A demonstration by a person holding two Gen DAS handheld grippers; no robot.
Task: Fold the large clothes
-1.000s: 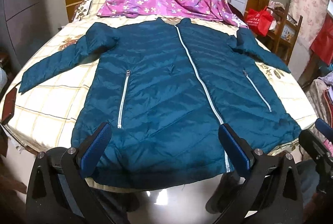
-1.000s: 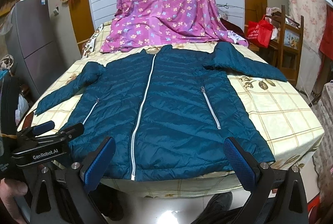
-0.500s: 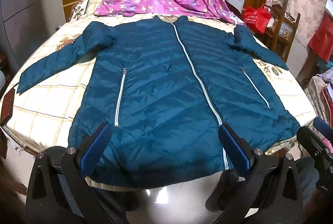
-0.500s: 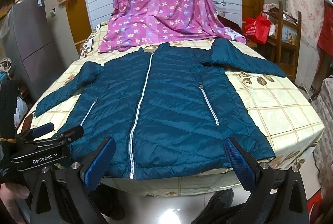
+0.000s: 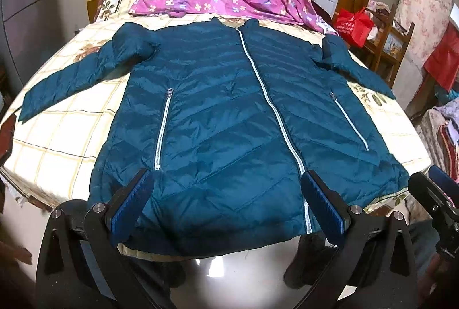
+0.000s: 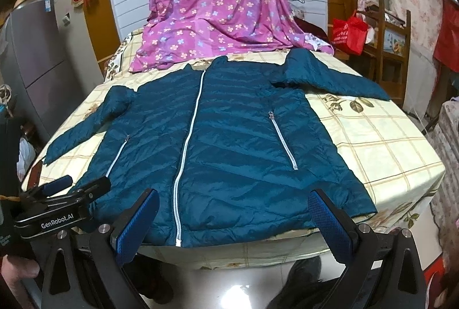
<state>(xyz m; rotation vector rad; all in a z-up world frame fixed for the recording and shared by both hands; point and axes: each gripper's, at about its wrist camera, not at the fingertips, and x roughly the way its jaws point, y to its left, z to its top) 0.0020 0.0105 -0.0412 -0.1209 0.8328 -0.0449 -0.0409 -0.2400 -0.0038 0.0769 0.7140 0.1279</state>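
Both views have crept closer, so with my left gripper [image 5: 226, 202] and right gripper [image 6: 235, 220] spread wide and empty, I'd pinch the teal puffer jacket [image 5: 229, 119] at its hem corners.

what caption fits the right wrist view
Open right gripper before a teal jacket spread flat on the checked table.

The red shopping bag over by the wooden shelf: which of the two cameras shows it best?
The right wrist view. There the red bag stands clear beside the wooden shelf, handles and white print visible. The left wrist view also shows it, but closer to the picture's warped edge.
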